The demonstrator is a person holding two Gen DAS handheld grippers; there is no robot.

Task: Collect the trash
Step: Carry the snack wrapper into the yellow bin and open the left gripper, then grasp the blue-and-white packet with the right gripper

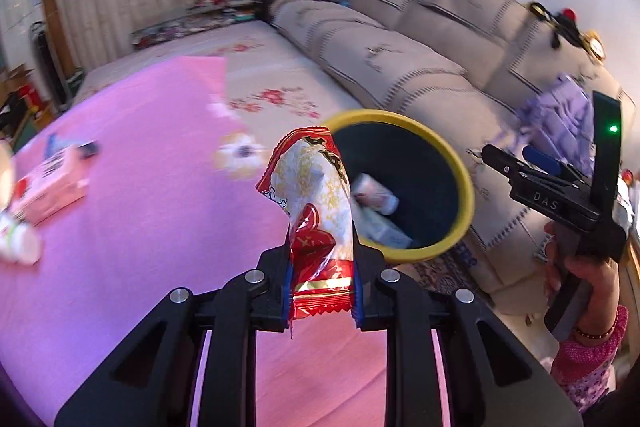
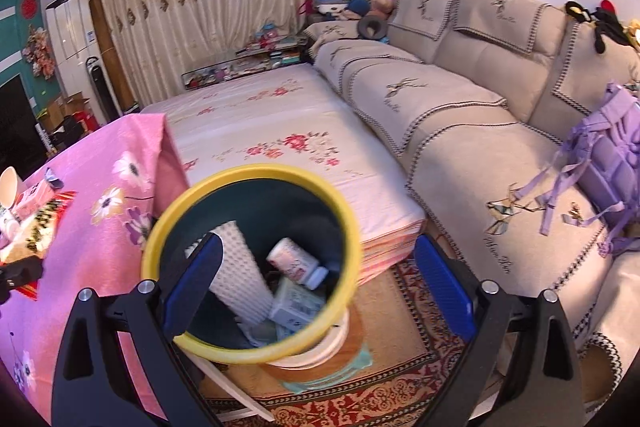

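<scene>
The bin (image 2: 256,267) mouth is open at the centre of the right wrist view, but its lower part is partly filled: a white bumpy sheet (image 2: 240,271) leans inside at the left, and a bottle (image 2: 296,263) and a box (image 2: 296,307) lie at the right. The yellow rim (image 2: 352,227) stands just beside the pink table (image 2: 100,227) edge at the left. Between bin and sofa (image 2: 460,155), at lower right, the carpet (image 2: 404,339) is free. In the left wrist view, a wrapper (image 1: 320,211) covers the left part of the bin mouth; the right gripper (image 1: 520,171) stands apart at the right edge.
</scene>
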